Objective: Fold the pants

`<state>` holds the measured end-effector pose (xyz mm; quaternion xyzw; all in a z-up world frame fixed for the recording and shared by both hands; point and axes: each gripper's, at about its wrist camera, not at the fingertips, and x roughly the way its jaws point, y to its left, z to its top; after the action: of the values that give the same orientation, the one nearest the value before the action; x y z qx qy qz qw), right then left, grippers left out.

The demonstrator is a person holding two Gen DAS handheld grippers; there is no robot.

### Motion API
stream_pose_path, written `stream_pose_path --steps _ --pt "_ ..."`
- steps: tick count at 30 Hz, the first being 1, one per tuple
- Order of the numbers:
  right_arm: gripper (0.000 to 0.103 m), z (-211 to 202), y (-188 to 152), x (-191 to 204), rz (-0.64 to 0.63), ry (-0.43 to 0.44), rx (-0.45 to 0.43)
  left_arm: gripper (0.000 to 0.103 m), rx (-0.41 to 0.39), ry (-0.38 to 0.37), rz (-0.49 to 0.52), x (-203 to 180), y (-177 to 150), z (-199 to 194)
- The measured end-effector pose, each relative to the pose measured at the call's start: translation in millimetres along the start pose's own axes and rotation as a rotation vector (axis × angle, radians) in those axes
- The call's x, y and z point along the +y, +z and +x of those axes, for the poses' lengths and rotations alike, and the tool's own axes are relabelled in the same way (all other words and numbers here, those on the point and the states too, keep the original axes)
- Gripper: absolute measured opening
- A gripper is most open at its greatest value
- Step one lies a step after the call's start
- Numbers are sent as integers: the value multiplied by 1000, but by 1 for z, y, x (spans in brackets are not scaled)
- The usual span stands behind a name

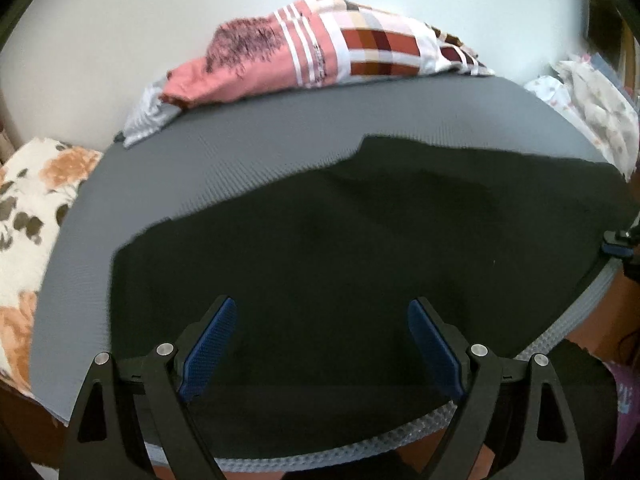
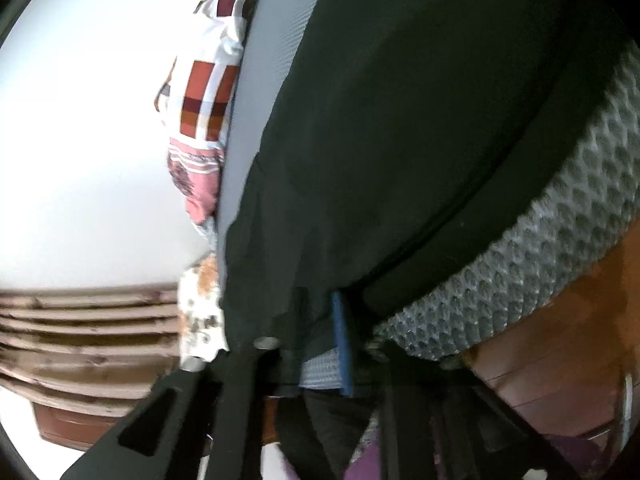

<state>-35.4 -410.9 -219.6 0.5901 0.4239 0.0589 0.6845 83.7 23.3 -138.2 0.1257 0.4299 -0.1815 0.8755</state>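
Left tool (image 1: 322,344) wide over pants (image 1: 340,240); right tool (image 2: 320,344) clamps pants; plaid cloth (image 1: 360,48) behind.

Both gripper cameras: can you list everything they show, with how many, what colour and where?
pants: one pair, dark, almost black, spread flat on the mat, one edge at its near side.
mat: one, grey, under the pants; textured edge at the front.
checked cloth: one, pink, red and white, bunched at the mat's far edge.
floral cloth: one, white with orange flowers, left of the mat.
pale printed cloth: one, off-white, at the mat's far right.
wall: white, behind everything.
wooden slats: brown, low on the left in the right camera's view.
left gripper: fingers with blue pads wide apart above the pants, nothing between them.
right gripper: fingers closed on the pants' edge.
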Motion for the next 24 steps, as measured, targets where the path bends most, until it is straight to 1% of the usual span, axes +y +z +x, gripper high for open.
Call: stream_pose_path --steps 3,7,9,11,13,14,15,17,19,20,21,22,24 --pt "2 -2 -3 4 -28 1 1 88 24 -3 -32 3 -5 10" --pt "2 -15 -12 13 -68 10 3 88 31 -13 -60 9 -8 14" --pt "2 -18 -15 11 -85 -23 4 88 29 -14 -62 10 -10 14" --pt "2 -16 -14 -4 -53 -55 9 88 41 -3 -58 10 -11 16" --pt "2 -18 -13 -15 -16 -8 2 88 51 1 -53 11 -13 17" --pt "5 -21 -13 -15 -15 15 -12 88 43 0 -50 10 -15 16" --pt "6 -25 -12 -15 -5 40 -26 88 32 -1 -47 10 -15 13" --pt "6 -27 -6 -14 20 86 -27 88 28 -2 -40 9 -15 13" --pt "8 -27 -2 -10 10 64 -31 88 37 12 -36 8 -15 16" --pt "12 -24 0 -9 15 44 -23 88 43 12 -40 9 -15 19" --pt "20 -22 2 -11 30 27 -14 88 45 5 -49 10 -15 20" --pt "18 -19 2 -13 50 19 -13 88 44 -1 -59 11 -16 21" --pt "18 -18 2 -11 57 1 -42 88 36 -9 -70 13 -16 21"
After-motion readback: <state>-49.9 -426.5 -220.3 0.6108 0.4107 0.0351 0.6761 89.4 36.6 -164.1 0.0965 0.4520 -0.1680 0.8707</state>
